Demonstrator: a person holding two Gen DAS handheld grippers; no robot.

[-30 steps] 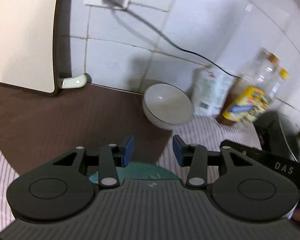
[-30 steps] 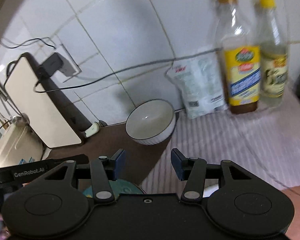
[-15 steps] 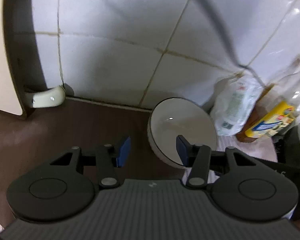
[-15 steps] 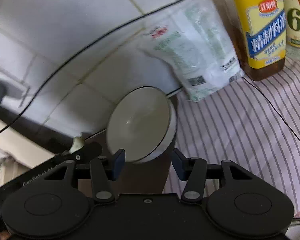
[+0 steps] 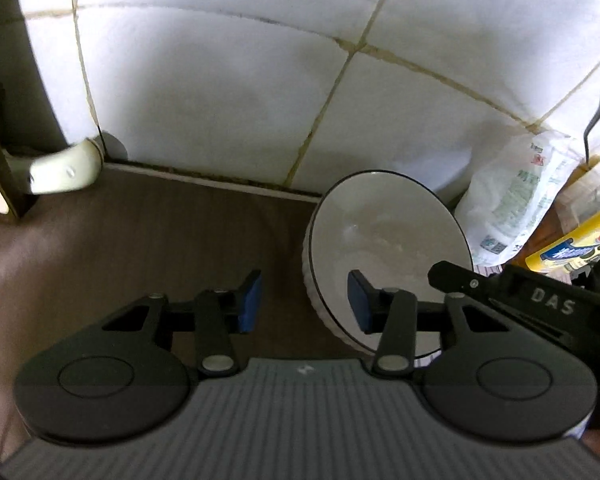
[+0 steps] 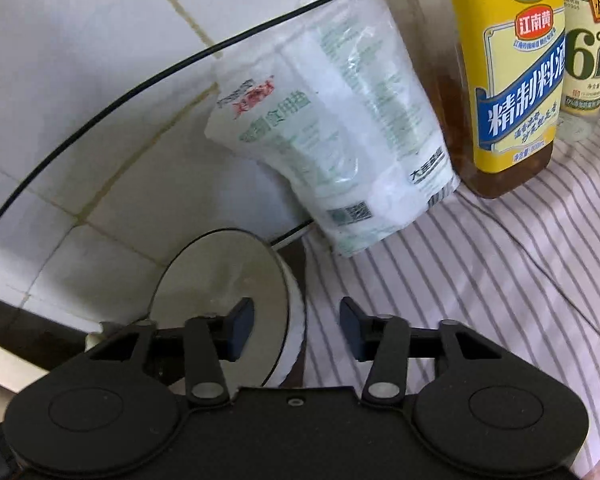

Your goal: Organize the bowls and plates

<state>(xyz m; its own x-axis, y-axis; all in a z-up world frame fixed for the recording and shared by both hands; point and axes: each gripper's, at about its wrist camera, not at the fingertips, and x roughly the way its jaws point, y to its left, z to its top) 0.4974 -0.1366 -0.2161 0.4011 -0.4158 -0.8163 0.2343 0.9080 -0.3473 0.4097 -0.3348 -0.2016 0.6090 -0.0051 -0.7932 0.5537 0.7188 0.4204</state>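
A white bowl with a thin dark rim (image 5: 384,240) stands on the dark counter close to the tiled wall. My left gripper (image 5: 304,306) straddles the bowl's left rim: the right fingertip (image 5: 358,306) is inside, the left one outside. Its jaws are closing, and a gap still shows between the pads and the wall. In the right wrist view the bowl (image 6: 220,280) has its right rim between the fingers of my right gripper (image 6: 296,330), left finger inside. Those jaws are closing too, pads apart from the rim. The right gripper's body (image 5: 540,300) shows beside the bowl.
A white plastic bag (image 6: 340,140) leans on the wall right of the bowl. A yellow-labelled bottle (image 6: 512,80) and a clear bottle (image 6: 584,60) stand on the striped cloth (image 6: 480,280). A black cable (image 6: 140,80) crosses the tiles. A pale appliance foot (image 5: 64,164) sits at the left.
Both grippers have come forward and down onto the bowl, which now fills the space at their fingertips. Each pair of jaws stands narrower than before, one finger inside the bowl.
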